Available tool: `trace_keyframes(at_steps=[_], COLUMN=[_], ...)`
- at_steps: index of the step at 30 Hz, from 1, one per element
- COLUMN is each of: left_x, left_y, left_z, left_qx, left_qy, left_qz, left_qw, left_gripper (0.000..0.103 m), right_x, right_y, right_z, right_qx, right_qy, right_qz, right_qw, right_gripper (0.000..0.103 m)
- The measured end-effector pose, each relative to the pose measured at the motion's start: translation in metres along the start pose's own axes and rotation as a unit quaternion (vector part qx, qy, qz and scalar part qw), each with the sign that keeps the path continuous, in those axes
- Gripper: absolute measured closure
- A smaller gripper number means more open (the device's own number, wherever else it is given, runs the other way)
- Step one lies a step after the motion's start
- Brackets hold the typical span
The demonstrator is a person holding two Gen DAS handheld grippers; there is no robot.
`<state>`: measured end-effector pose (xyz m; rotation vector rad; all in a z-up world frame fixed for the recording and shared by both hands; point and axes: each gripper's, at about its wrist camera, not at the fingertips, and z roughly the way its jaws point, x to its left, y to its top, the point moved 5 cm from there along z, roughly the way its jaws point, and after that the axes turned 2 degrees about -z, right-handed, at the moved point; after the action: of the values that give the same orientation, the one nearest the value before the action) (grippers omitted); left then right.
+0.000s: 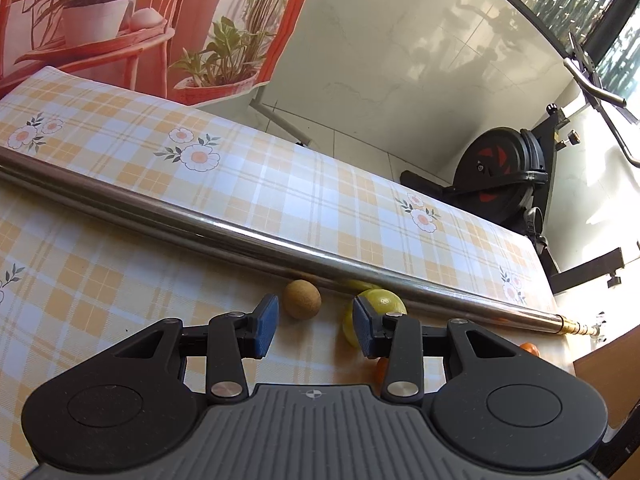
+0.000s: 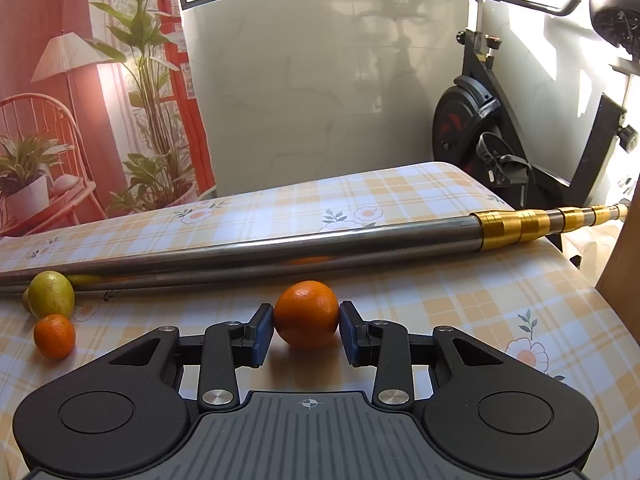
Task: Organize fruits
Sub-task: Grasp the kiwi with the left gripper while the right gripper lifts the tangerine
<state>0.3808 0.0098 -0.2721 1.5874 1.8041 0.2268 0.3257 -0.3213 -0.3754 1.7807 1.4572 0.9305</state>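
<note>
Your table (image 2: 460,300), covered in a yellow-and-white checked cloth with daisy prints, carried everything, and the long stainless-steel telescopic pole (image 2: 280,250) with brass-coloured collars lay across it from side to side, walling off the far half. All the fruit sat on your side of that pole.

Your right tool (image 2: 307,330) had the large round orange (image 2: 306,314) squarely between its blue pads (image 2: 262,330); both pads looked to be touching the fruit's sides, so I judged the right tool clamped on it, the orange still resting on or barely above the cloth. Being round, it had no long axis to align.

Your left tool (image 1: 316,330) stood with its pads apart and nothing between them. The yellow-green round citrus fruit (image 1: 380,300) lay just ahead and to its right, half hidden behind the right-hand pad and close against the pole. The small brown round fruit (image 1: 302,299) sat just ahead of the gap, slightly left of centre, also near the pole.

The small orange mandarin (image 2: 54,336) lay beside the yellow-green fruit, well to the left of your right tool, so the left tool was plainly the nearer one for that cluster.
</note>
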Motion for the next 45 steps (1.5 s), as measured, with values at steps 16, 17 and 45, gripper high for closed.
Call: trace_keyframes(at_steps=[16,17,45], left_x=[0.010,0.009,-0.018], left_y=[0.010,0.009,-0.033], left_z=[0.041,0.042,-0.094], left_qx=[0.026,0.026,-0.044], left_qy=[0.017,0.017,0.007], left_qz=[-0.033,-0.031,0.101], left_qw=[0.9990,0.9990,0.9939], left_gripper=[0.063,0.065,0.075], right_x=[-0.001,-0.001,-0.004], right_y=[-0.001,-0.001,0.006], right_z=[-0.001,-0.001,-0.017], right_qx=[0.000,0.000,0.002], right_qy=[0.013,0.014,0.011], right_qz=[0.010,0.011,0.037], right_qw=[1.000,1.000,0.999], right_gripper=[0.070,0.070,0.070])
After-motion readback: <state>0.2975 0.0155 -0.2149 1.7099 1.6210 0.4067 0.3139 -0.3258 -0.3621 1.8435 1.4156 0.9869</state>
